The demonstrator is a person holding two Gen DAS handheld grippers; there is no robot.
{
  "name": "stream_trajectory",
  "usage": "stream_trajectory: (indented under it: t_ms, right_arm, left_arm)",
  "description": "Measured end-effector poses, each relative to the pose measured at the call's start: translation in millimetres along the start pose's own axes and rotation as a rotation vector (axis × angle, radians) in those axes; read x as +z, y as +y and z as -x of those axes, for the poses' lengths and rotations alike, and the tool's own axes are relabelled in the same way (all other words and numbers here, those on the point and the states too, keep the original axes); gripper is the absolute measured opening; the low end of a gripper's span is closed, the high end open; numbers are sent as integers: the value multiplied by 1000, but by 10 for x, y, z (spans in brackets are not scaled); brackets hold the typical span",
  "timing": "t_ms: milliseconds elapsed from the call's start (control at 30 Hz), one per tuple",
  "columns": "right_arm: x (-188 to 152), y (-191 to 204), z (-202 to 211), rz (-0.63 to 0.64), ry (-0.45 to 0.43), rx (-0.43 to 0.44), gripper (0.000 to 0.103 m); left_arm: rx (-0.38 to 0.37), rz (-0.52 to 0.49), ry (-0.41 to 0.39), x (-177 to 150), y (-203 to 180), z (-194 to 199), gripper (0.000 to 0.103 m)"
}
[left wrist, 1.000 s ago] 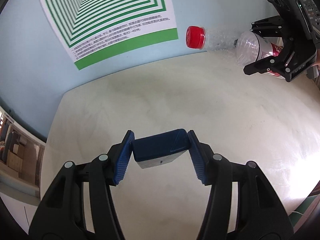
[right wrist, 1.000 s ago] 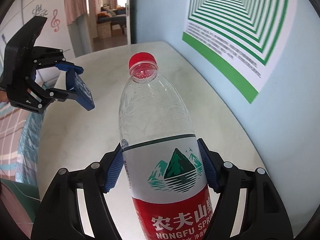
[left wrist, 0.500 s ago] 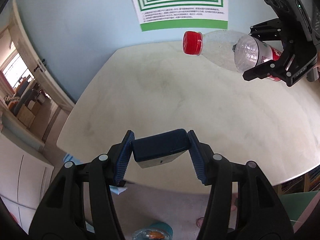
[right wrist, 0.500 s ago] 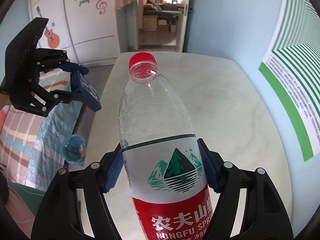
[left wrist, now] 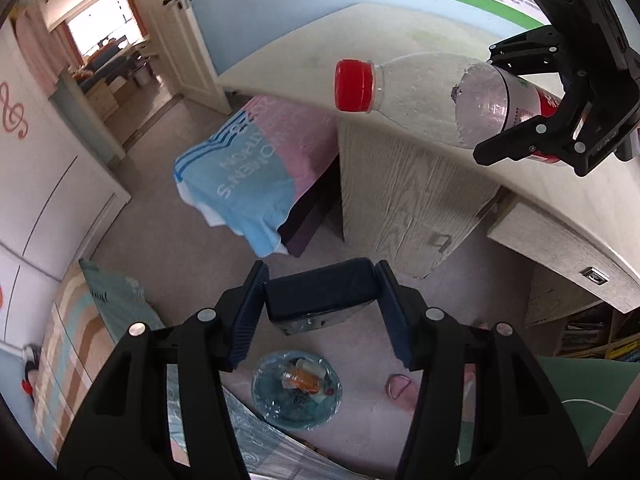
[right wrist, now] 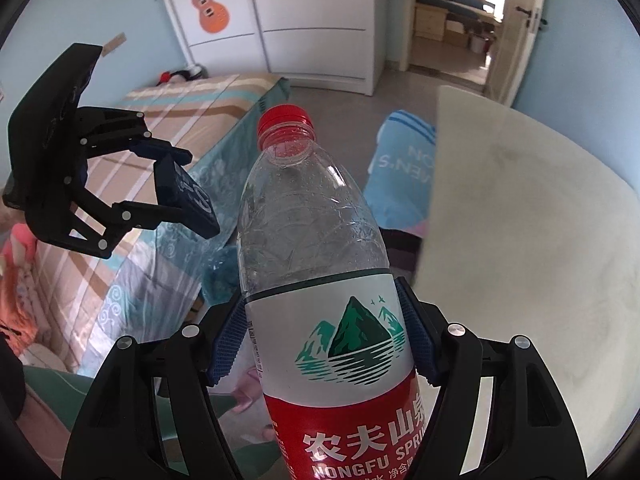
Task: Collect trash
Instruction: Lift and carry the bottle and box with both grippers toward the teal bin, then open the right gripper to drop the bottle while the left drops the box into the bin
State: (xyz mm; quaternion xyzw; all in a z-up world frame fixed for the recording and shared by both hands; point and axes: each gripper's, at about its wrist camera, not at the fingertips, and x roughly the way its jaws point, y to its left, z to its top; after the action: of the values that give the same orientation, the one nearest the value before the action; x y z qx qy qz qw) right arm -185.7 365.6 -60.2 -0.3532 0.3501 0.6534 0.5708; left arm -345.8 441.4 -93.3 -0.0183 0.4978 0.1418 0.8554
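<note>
My left gripper is shut on a small dark blue box, held in the air above the floor. Just below it on the floor stands a trash bin lined with a blue bag, with scraps inside. My right gripper is shut on a clear plastic bottle with a red cap and a red and white label. In the left wrist view the bottle hangs at the upper right over the desk edge, in the right gripper. The right wrist view shows the left gripper with the blue box at the left.
A pale desk with drawers runs along the right. A chair draped with a blue and pink shirt stands beside it. A bed with a striped cover lies to the left. A person's foot is near the bin. An open door is at the back.
Both grippers have swung away from the desktop and wall poster, out past the desk edge over the floor. The bin has come into view below the left gripper. Both grips are unchanged.
</note>
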Motion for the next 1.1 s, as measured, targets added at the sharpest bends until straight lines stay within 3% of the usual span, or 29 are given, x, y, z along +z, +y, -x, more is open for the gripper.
stream_trajectory:
  t_ms: [300,567,667,900,967,1033,1100]
  right_arm:
    - [310,723,-1561,110,167,185,70]
    - [206,1322,-3234,130,343,289,70]
    - [89,1439,-3787,105,399,308,70]
    - [-47,1681,-4730,37,440,347,72]
    - [-66,1740,-4932,35,454,375,74]
    - [-74,1765,-5093,22,482,368,86]
    - [-67,1743,-5140,3,481,370,87]
  left_arm:
    - [-13,296,127,-1098,627,-679,52]
    - [-24,505,207,-2068,1036,-1514,52]
    - [-42,542,224,-2446,1136,-1797,52]
    - [-55,572,276,-2849,1196,-2291,52]
    - [-45,570,314,-2946,1204,-2442,64]
    - [-36,565,326,-3020,1209,-2492,69]
    - [-34,576,336,-3078,1224,-2511,77]
